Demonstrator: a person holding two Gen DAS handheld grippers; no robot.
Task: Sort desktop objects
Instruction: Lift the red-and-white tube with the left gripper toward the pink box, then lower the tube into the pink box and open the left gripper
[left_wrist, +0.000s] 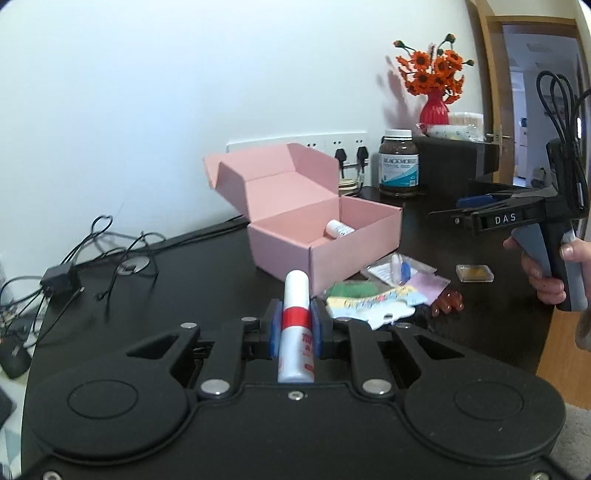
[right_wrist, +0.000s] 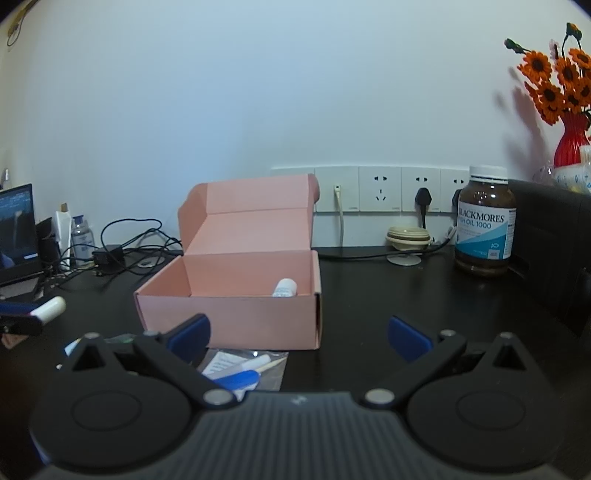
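The left gripper clamps a white tube with a red band above the black desk. Beyond stands an open pink box holding a small white bottle. A hand holds the right gripper at the right edge.

The box is matt pink cardboard with smooth, creased flaps; the desk under it is a dark, smooth surface with a slight sheen. The tube is glossy white plastic with a red band, pinched between the blue pads of the left gripper, whose body is matt black plastic with bright metal pins. The jar is glossy brown with a paper-like label and white ribbed cap, and the vase is shiny red.
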